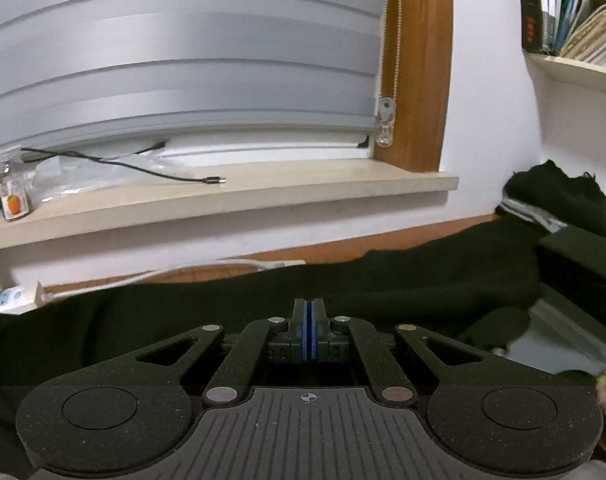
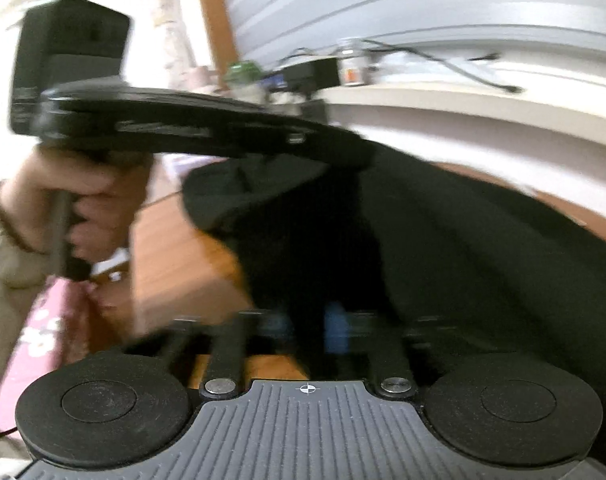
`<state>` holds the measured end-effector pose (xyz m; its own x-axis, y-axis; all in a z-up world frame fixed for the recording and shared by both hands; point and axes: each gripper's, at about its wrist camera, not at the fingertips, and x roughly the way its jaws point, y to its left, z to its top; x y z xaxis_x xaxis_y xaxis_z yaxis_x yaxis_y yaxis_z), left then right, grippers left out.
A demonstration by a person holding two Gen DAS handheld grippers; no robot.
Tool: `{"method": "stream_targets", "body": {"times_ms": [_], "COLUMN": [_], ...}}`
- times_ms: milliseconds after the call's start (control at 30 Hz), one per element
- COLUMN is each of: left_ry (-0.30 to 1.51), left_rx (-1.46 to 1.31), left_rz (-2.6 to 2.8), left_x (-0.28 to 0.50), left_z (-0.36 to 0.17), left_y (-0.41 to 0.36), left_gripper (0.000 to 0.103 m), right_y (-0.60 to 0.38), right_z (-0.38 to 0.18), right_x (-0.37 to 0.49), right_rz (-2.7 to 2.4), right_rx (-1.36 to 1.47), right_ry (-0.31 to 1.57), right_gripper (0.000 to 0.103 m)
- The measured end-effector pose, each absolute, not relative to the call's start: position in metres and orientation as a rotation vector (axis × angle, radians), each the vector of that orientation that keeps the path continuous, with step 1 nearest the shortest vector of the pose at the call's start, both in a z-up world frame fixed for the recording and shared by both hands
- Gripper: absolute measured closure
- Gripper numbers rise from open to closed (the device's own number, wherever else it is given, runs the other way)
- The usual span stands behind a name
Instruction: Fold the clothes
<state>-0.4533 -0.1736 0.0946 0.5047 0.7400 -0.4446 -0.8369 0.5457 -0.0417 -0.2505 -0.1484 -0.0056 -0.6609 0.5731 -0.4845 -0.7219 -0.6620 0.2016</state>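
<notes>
garment: black garment (image 1: 343, 288) is held up and stretched between both grippers, above the wooden surface (image 2: 175, 264), in front of the windowsill (image 1: 263, 196).
left gripper: left gripper (image 1: 309, 312) is seen with blue pads pressed together; cloth edge appears pinched, though dark fabric hides the contact.
right gripper: right gripper (image 2: 309, 328) is blurred; black cloth is clamped between its blue pads.
hand: a hand (image 2: 75, 208) is wrapped around the left gripper's handle.
bottle: a small bottle (image 1: 11, 188) is stood on the sill, beside a black cable (image 1: 143, 168).
</notes>
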Motion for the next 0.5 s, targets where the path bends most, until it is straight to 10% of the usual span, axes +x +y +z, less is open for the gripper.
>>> {"method": "stream_targets", "body": {"times_ms": [200, 333, 500], "left_ry": [0.355, 0.382, 0.439], "left_rx": [-0.294, -0.322, -0.336], "left_rz": [1.052, 1.148, 1.258], "left_x": [-0.495, -0.525, -0.553], "left_z": [0.095, 0.08, 0.064], "left_y": [-0.183, -0.18, -0.17], "left_gripper": [0.101, 0.101, 0.101], "right_y": [-0.18, -0.178, -0.162], "right_z": [-0.002, -0.004, -0.006], "right_x": [-0.265, -0.257, -0.258], "right_rz": [2.325, 2.28, 2.275], "right_rx": [-0.569, -0.543, -0.485], "right_ry": [0.422, 0.442, 0.536], "right_gripper": [0.097, 0.065, 0.056]}}
